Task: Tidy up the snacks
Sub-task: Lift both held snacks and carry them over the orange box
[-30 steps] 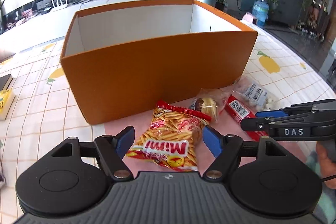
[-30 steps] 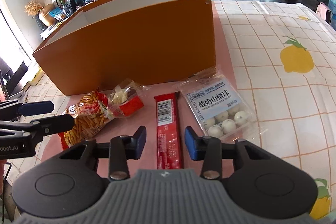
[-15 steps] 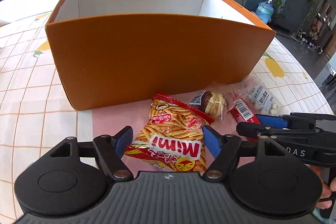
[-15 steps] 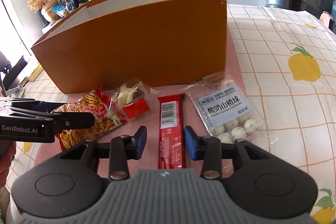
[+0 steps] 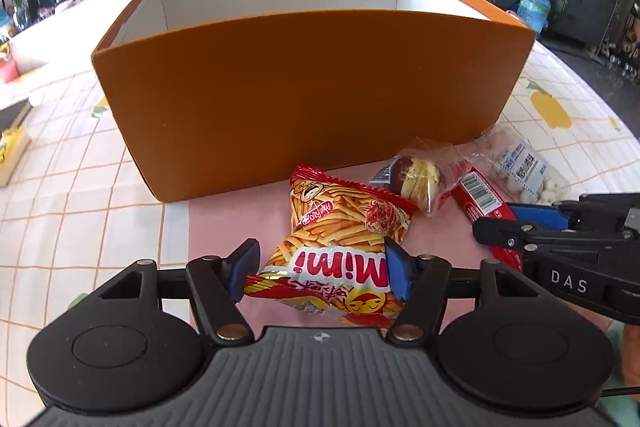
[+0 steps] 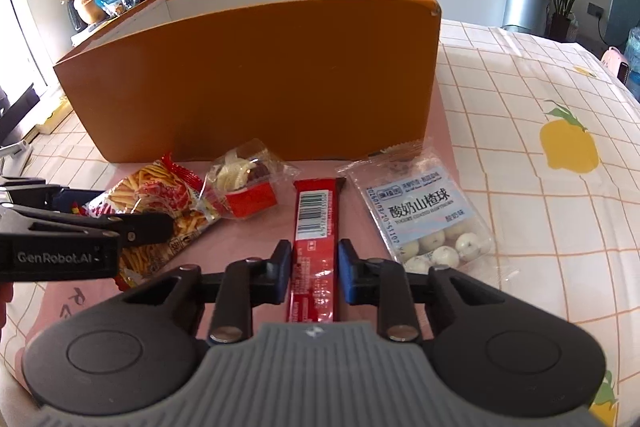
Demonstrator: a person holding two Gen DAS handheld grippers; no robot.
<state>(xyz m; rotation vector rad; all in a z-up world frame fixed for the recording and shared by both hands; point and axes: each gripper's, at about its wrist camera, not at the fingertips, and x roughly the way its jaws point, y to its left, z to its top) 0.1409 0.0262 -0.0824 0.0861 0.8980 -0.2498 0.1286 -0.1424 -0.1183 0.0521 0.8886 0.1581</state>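
A red and yellow Mimi fries bag (image 5: 344, 227) lies on the pink mat in front of the big orange box (image 5: 312, 99). My left gripper (image 5: 320, 269) has its blue pads against both sides of the bag's near end, and the jaws are closing. In the right wrist view my right gripper (image 6: 314, 267) is shut on the near end of a long red bar (image 6: 316, 211). A clear cake packet (image 6: 240, 179) lies between bag and bar. A pack of white yogurt balls (image 6: 428, 219) lies right of the bar.
The orange box (image 6: 248, 79) stands open-topped with white inner walls just behind the snacks. A checked tablecloth with lemon prints (image 6: 568, 147) spreads to the right. A book (image 5: 12, 135) lies at the table's far left. The two grippers sit side by side, close together.
The left jaws have narrowed onto the Mimi bag, whose near end now bulges between the pads. The right jaws have come in against the red bar. Both hands stayed in place.
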